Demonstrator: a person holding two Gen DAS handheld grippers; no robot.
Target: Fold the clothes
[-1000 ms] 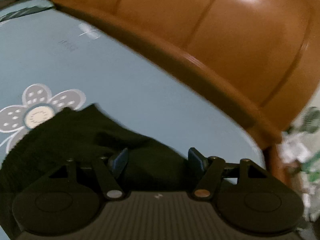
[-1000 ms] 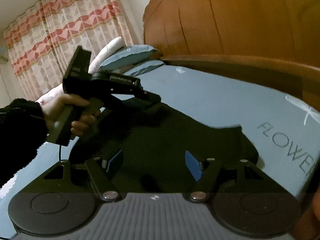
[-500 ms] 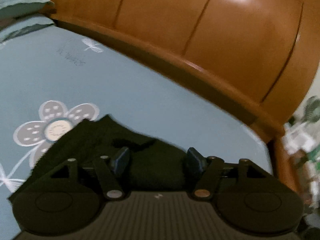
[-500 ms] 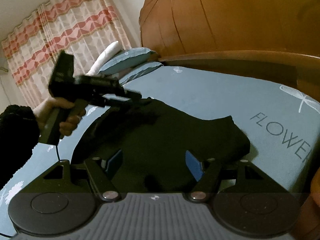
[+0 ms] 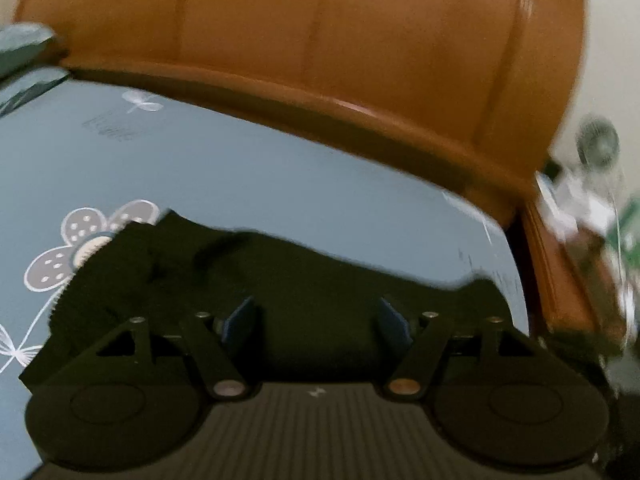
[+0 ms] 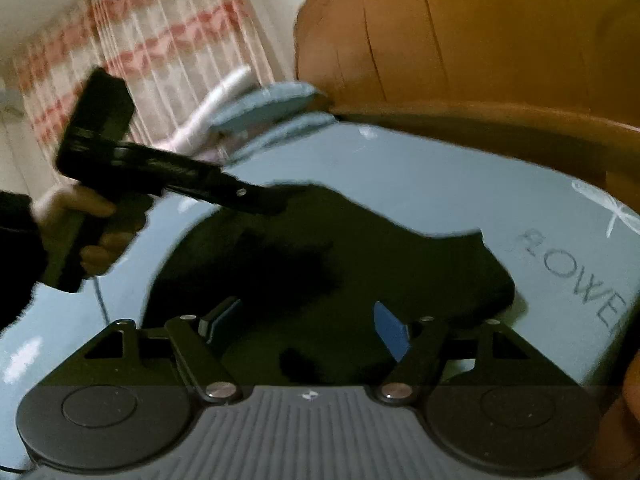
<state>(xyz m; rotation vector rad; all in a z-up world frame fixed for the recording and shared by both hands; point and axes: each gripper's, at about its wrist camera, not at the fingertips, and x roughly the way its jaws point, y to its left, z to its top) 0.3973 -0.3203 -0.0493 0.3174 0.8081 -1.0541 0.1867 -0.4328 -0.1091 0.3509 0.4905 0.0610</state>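
A black garment [image 5: 320, 280] lies spread on the blue bed sheet [image 5: 240, 168]. My left gripper [image 5: 316, 320] hovers over the garment's near part with its jaws opening; only cloth shows below the gap and nothing is pinched. In the right wrist view the same garment [image 6: 360, 264] fills the middle. The left gripper [image 6: 276, 202] reaches in from the left over the garment's far-left edge, held by a hand [image 6: 92, 216]. My right gripper [image 6: 308, 324] stands open above the garment's near edge, with no cloth pressed between its blue pads.
A tall brown wooden headboard [image 6: 480, 40] borders the bed behind the garment. Blue pillows [image 6: 272, 104] lie at the far corner before a red-and-white curtain [image 6: 160, 48]. Blurred clutter [image 5: 592, 208] stands off the bed's right side.
The left gripper has rolled and drawn back to the left, so more of the garment shows under it, and its jaws stand wider. The right gripper has held still.
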